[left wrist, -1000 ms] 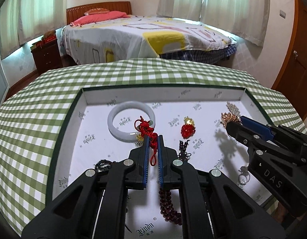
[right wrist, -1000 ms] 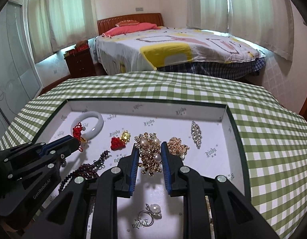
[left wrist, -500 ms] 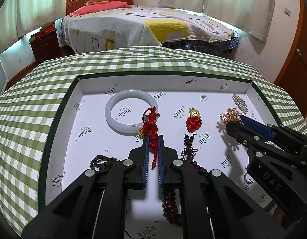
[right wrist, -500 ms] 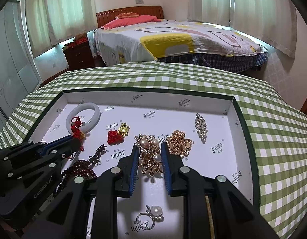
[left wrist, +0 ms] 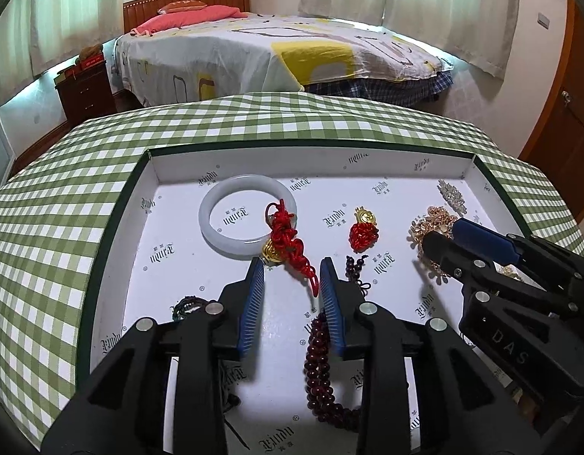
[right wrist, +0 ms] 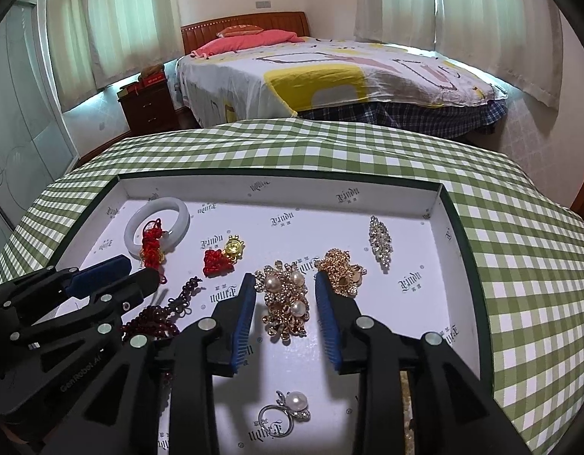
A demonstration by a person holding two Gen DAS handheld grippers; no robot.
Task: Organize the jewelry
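Left tool (left wrist: 292, 265) tilts down, jaws opening around the red knot charm (left wrist: 288, 239). Right tool (right wrist: 282, 284) angles likewise, opening off the pearl brooch (right wrist: 286, 299).

The white-lined tray (right wrist: 436, 204) held one pale bangle (right wrist: 157, 227), two red knotted cord charms, one lying over the bangle (left wrist: 288, 240) and one with a gold pendant out in the open (left wrist: 362, 233), one string of dark red beads (left wrist: 322, 360) and one small dark braided loop (left wrist: 187, 305). There were also three gold or crystal brooches, namely a pearl cluster (right wrist: 286, 299), a gold filigree piece (right wrist: 339, 269) and a narrow crystal one (right wrist: 381, 240), plus one pearl ring (right wrist: 286, 415). That made nine pieces in one tray, with two grippers over it, the left (left wrist: 292, 292) and the right (right wrist: 282, 311).
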